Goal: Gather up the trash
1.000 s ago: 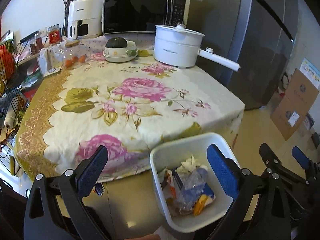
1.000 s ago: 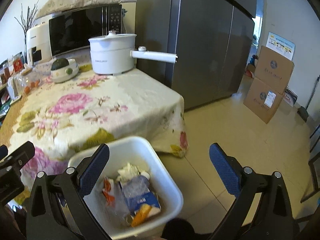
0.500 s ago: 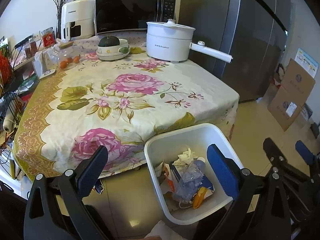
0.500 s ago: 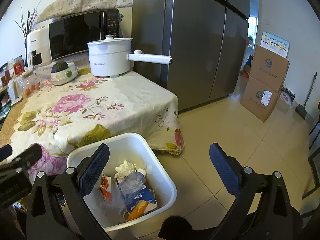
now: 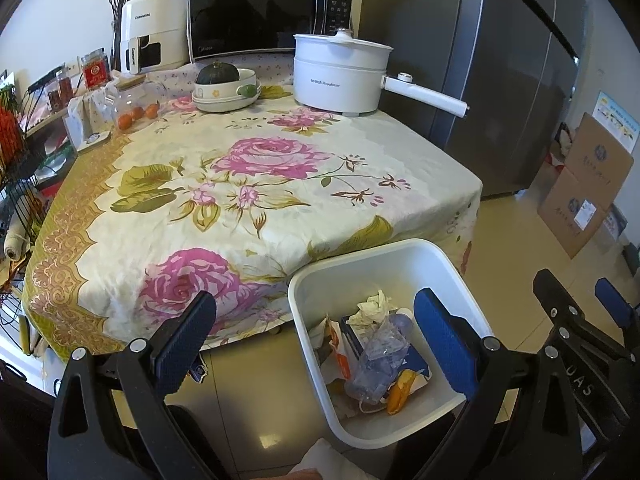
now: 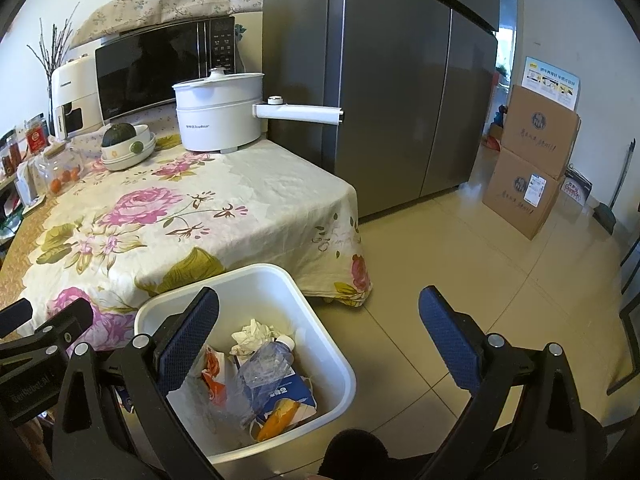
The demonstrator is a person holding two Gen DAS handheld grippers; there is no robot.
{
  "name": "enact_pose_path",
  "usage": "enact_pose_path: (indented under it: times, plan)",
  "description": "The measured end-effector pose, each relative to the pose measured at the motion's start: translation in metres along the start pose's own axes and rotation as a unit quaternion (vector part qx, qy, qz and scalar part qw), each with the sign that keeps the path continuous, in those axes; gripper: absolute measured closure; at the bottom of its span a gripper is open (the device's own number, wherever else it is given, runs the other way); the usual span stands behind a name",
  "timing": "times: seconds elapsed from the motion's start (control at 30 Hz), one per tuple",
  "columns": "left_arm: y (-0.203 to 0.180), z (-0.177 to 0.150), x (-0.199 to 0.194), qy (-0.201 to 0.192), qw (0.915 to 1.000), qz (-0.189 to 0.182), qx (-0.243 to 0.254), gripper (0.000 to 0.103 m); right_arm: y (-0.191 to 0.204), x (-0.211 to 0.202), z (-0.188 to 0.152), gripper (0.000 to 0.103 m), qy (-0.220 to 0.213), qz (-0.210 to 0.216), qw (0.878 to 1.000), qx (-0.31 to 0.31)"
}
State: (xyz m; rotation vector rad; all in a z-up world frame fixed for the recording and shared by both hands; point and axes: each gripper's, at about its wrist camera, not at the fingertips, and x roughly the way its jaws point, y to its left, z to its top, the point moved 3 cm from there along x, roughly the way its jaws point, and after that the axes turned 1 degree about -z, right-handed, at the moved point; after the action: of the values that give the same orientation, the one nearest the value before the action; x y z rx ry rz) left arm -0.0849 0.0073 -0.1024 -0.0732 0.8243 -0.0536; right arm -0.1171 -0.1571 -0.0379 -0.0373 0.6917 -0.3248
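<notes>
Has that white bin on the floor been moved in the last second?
Cannot tell. The bin keeps its place by the table corner; both drift together in each view, so the grippers seem to be pulling back.

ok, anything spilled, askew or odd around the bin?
Nothing spilled: the trash sits inside the white plastic bin on the floor. One oddity: the white electric pot's long handle juts past the edge of the floral tablecloth.

Cream tablecloth printed with pink roses, olive leaves and a gold border; white bin; white pot; black microwave; grey refrigerator; blue-padded black left claw.
</notes>
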Motion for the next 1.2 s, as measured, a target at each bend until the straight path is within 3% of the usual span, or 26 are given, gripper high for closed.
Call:
enact_pose_path:
  times: [1.2]
  plan:
    - [0.0019, -0.005, 0.01, 0.017, 0.9998, -0.002, -0.002, 0.007, -0.0014, 0.0057, -0.003, 0.007, 0.013, 0.01, 1.0, 0.005]
